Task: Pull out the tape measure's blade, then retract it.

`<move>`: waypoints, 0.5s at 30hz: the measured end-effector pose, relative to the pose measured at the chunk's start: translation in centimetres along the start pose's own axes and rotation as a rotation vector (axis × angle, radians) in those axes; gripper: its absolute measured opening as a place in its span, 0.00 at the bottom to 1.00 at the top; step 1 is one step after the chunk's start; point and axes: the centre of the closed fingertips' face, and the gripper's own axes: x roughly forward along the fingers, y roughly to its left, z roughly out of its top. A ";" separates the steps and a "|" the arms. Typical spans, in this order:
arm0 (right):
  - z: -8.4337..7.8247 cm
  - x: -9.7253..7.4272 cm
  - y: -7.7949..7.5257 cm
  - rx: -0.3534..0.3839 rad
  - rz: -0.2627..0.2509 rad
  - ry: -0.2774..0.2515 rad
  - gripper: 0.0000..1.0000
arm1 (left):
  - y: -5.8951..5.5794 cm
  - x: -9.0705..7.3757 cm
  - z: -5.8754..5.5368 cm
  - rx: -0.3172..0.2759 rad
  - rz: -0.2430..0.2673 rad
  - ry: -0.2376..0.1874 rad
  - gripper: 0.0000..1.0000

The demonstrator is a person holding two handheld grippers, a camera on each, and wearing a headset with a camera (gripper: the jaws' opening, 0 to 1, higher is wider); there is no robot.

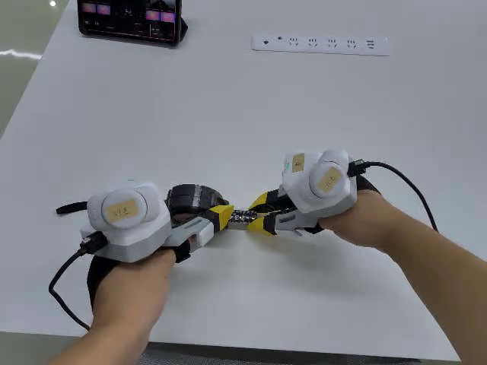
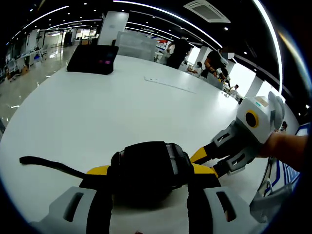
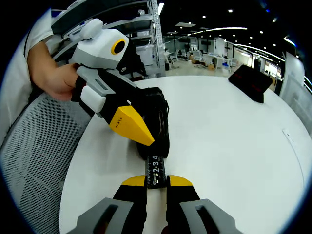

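Tape measure (image 1: 194, 196): the black case is seen low at the white bench (image 1: 228, 99), clamped between the jaws of the left claw (image 2: 151, 169), which hides its near side.
Blade (image 3: 156, 169): a short numbered stretch is drawn out; its tip is covered by the right claw (image 3: 156, 181), pinched shut on it.
Strap (image 2: 46, 163): laid loose on the bench; its join to the case is hidden.
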 end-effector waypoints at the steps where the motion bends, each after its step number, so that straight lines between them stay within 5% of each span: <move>1: 0.0 0.0 0.0 -0.002 0.000 0.000 0.11 | 0.0 0.0 0.0 -0.001 0.000 0.000 0.57; 15: 1.3 1.4 0.1 -0.003 0.006 -0.021 0.11 | -0.1 -0.1 0.0 -0.003 -0.003 -0.002 0.57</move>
